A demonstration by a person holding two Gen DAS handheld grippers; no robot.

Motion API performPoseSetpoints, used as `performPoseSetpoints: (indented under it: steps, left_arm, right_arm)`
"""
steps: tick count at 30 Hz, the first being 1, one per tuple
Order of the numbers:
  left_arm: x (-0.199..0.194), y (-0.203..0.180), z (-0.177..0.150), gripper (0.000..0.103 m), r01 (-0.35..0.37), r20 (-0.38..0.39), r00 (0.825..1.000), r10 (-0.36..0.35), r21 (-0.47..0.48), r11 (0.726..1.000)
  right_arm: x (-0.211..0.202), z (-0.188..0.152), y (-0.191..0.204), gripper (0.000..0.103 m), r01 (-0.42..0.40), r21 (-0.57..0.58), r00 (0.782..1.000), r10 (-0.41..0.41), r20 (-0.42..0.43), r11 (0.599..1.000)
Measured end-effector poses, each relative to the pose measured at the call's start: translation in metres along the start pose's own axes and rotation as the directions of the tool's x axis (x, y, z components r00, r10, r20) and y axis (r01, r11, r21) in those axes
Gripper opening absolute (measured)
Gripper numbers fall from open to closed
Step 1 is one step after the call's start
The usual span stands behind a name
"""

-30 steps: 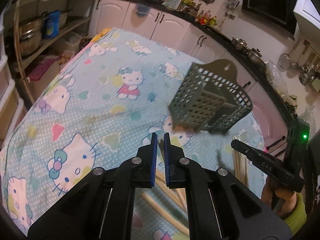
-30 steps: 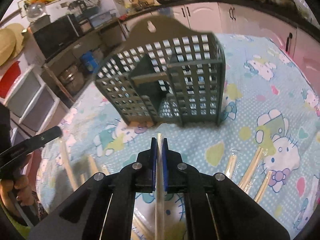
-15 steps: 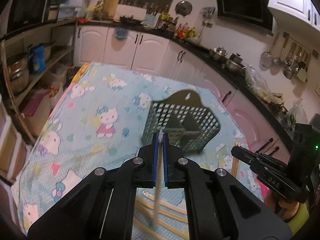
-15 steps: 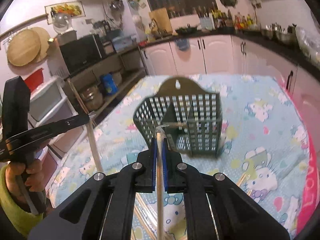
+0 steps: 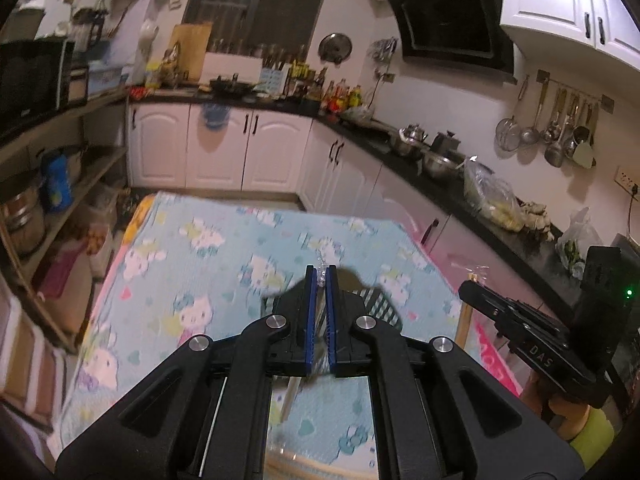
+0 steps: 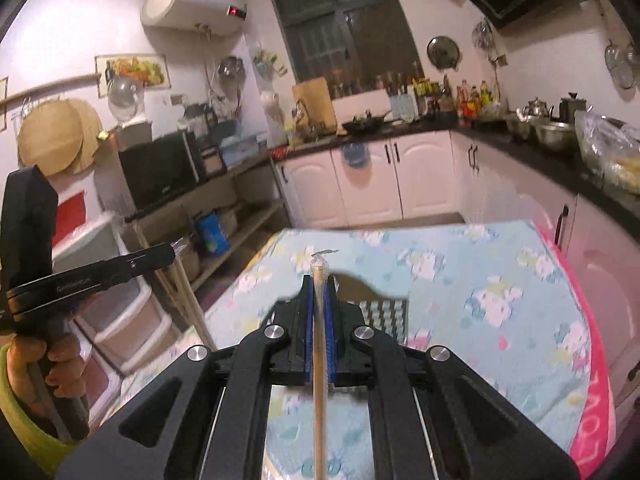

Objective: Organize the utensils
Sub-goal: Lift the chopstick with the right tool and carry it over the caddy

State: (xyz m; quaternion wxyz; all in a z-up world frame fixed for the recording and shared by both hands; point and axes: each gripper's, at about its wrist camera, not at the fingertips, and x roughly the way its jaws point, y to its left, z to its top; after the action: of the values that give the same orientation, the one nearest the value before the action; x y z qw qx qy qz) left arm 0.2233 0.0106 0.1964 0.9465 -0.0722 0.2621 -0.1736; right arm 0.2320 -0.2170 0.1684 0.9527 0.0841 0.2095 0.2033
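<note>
My left gripper [image 5: 320, 276] is shut on a wrapped chopstick [image 5: 321, 276], whose plastic tip shows between the blue pads. My right gripper [image 6: 319, 280] is shut on another wrapped wooden chopstick [image 6: 319, 344], held upright. Both are raised high above the table. The grey slotted utensil basket [image 5: 380, 304] stands on the table, mostly hidden behind the fingers; it also shows in the right wrist view [image 6: 384, 310]. The other gripper appears at each view's edge: the right one [image 5: 472, 284] and the left one [image 6: 172, 254], each with its chopstick hanging down.
The table wears a light-blue cartoon cat cloth [image 5: 192, 264] with a pink edge [image 6: 596, 380]. White kitchen cabinets [image 5: 224, 152] and a dark counter with pots stand beyond. Shelves and drawers [image 6: 120, 312] stand at the left of the table.
Both grippers have lifted well up from the table with their chopsticks and tilted up. The basket has dropped low in both views, behind the fingers.
</note>
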Motion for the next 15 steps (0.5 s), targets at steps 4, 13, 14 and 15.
performPoseSetpoints:
  steps: [4, 13, 14, 15]
  left_arm:
    - [0.009, -0.009, 0.021, 0.001, 0.013, 0.03, 0.999, -0.013, 0.016, 1.0]
    - [0.034, -0.018, 0.051, 0.001, 0.006, 0.08, 0.997, -0.01, 0.047, 0.999]
    - [0.039, -0.018, 0.052, 0.001, 0.004, 0.082, 0.997, -0.008, 0.049, 0.999]
    - [0.042, -0.017, 0.052, 0.001, 0.004, 0.082, 0.997, -0.008, 0.046, 0.999]
  right_arm:
    - [0.006, 0.021, -0.006, 0.005, 0.018, -0.004, 0.998, -0.018, 0.064, 1.0]
    - [0.04, 0.061, -0.022, 0.005, 0.066, -0.011, 0.985, -0.063, 0.158, 0.998]
    - [0.045, 0.065, -0.024, 0.005, 0.067, -0.01, 0.983, -0.065, 0.17, 0.998]
    - [0.049, 0.067, -0.025, 0.005, 0.071, -0.009, 0.981, -0.068, 0.182, 0.997]
